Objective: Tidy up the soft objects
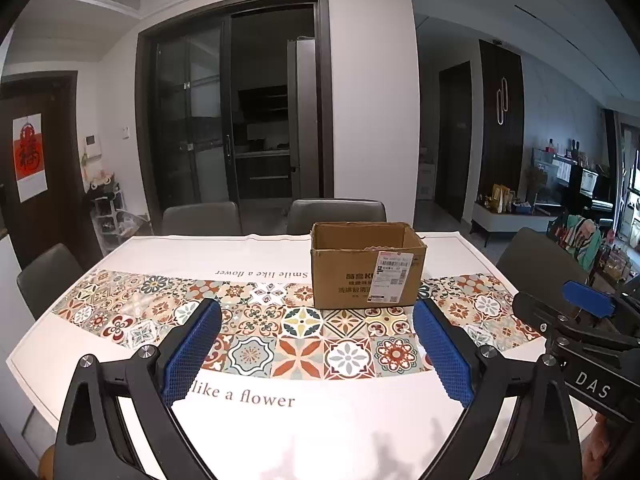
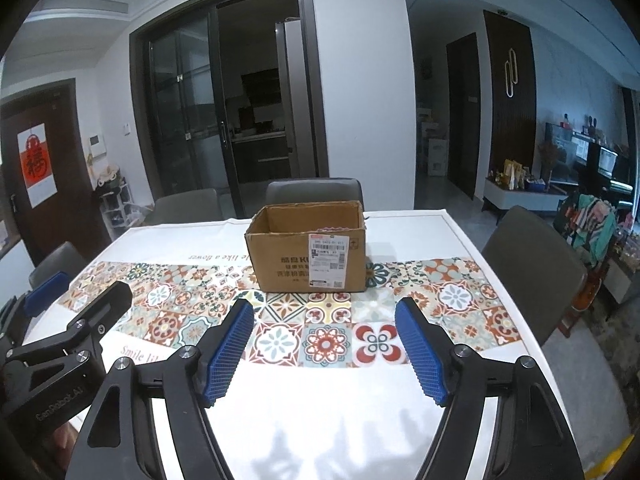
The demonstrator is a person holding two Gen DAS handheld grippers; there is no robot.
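Note:
An open brown cardboard box with a white shipping label stands on the patterned tablecloth, ahead of both grippers; it appears again as the cardboard box in the right wrist view. Something pale shows just over its far inner rim, too little to identify. My left gripper is open wide, nothing between its blue pads. My right gripper is open too and holds nothing. The right gripper appears at the right edge of the left wrist view, and the left gripper at the left edge of the right wrist view.
Grey chairs stand around the table, one at the right side. Behind the table is a dark glass sliding door. A living area with shelves and clutter lies at far right.

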